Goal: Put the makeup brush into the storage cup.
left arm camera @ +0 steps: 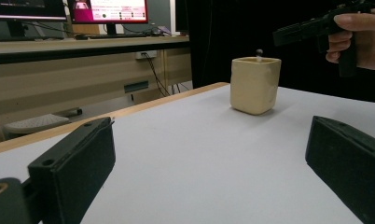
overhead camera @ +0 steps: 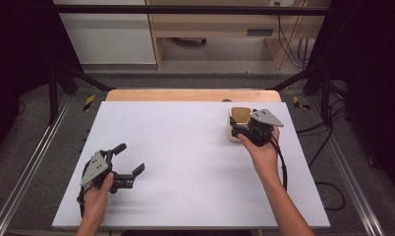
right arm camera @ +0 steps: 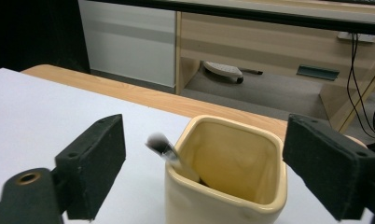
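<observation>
- Cream cup (right arm camera: 225, 182): square-sided with rounded corners, upright on the white table (overhead camera: 185, 162); placed toward two o'clock of the table in the high view, near the far right corner and the wooden edge strip (overhead camera: 185, 95); seen also from the left gripper view (left arm camera: 254, 85).
- Slim tool (right arm camera: 169, 153): blurred, its tip pale and rounded; leaned inside the cup against the rim at nine o'clock, the tip standing clear above the rim; its kind cannot be told; a small dark knob (left arm camera: 259, 52) is seen above the cup's rim.
- Right gripper (right arm camera: 204, 168): held just over the cup at its near side; jaws spread wide to either side, nothing pressed by the pads; the tool is judged released into the cup, so the dropping-in step appears finished.
- Left gripper (overhead camera: 130, 160): rested at seven o'clock of the table, well apart from the cup; jaws wide, nothing between them.
- Next move, as judged: the right gripper to be drawn up and back toward six o'clock, kept clear of the rim and the protruding tip lest the cup be tipped.
</observation>
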`<act>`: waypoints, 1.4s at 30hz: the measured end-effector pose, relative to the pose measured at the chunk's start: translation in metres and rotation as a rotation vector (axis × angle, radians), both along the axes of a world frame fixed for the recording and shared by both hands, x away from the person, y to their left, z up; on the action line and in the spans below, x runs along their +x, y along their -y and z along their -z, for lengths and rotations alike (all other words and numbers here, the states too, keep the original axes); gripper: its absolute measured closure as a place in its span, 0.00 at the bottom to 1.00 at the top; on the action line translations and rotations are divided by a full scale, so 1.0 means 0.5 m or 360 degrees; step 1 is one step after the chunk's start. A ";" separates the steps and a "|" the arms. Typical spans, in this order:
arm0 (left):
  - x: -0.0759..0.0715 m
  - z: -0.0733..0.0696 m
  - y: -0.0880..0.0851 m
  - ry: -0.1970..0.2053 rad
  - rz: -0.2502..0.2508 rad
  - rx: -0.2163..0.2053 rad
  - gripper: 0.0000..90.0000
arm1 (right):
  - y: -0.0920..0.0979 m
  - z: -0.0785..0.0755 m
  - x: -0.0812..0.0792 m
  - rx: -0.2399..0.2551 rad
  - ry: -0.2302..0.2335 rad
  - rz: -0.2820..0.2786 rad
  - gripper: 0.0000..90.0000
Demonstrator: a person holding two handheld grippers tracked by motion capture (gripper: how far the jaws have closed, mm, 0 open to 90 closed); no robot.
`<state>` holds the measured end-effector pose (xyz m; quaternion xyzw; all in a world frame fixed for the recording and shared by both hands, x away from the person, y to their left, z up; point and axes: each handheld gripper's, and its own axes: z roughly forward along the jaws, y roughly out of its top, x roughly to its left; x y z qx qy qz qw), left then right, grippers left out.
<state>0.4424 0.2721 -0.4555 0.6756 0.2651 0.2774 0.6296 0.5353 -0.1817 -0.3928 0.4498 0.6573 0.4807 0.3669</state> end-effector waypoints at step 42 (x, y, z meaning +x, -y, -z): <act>-0.003 -0.002 0.000 0.0017 0.0000 -0.0001 0.01 | 0.048 -0.017 -0.090 0.0064 0.0016 -0.0089 0.05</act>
